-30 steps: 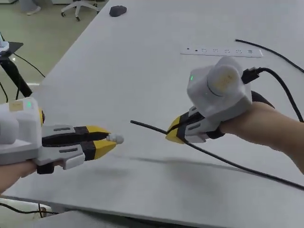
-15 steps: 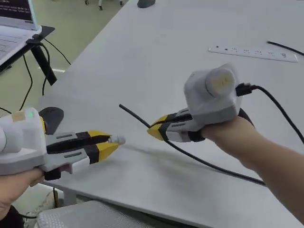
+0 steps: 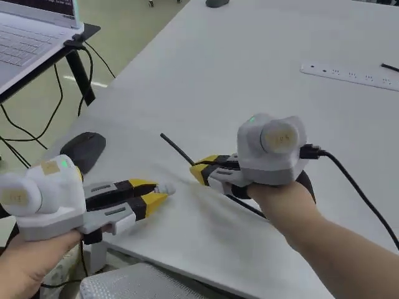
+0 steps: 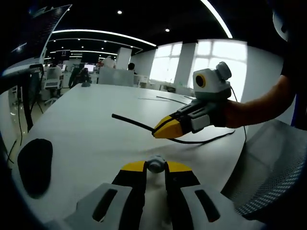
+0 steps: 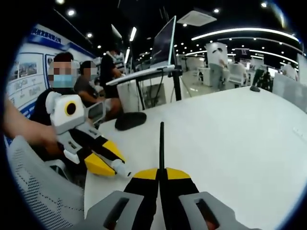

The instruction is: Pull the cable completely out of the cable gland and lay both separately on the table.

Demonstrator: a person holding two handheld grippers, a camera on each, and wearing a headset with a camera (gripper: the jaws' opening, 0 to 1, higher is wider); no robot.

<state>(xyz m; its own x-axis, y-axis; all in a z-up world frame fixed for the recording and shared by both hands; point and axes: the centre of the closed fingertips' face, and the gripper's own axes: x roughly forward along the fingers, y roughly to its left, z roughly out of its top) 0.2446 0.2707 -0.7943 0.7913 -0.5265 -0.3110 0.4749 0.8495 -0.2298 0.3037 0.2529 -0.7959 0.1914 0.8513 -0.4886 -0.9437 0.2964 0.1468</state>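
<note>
A small grey-white cable gland (image 3: 165, 189) sits pinched between the yellow tips of my left gripper (image 3: 157, 190), which is shut on it at the lower left, near the table's front edge. My right gripper (image 3: 196, 170) is shut on the thin black cable (image 3: 176, 149). The cable's free end sticks out past the tips, apart from the gland. The rest of the cable (image 3: 248, 209) trails back under the hand. In the left gripper view the gland (image 4: 156, 164) sits at the tips, with the right gripper (image 4: 163, 131) just beyond. In the right gripper view the cable (image 5: 161, 143) rises straight from the shut jaws.
On the white table (image 3: 249, 75) a black mouse (image 3: 82, 149) lies at the left edge and a white power strip (image 3: 352, 76) at the far right. An open laptop (image 3: 31, 34) stands on a stand to the left. A mesh chair (image 3: 137, 288) is below the front edge.
The head camera has swung left and down. The right gripper with the cable has moved closer to the left gripper and the gland. Both grips have held throughout.
</note>
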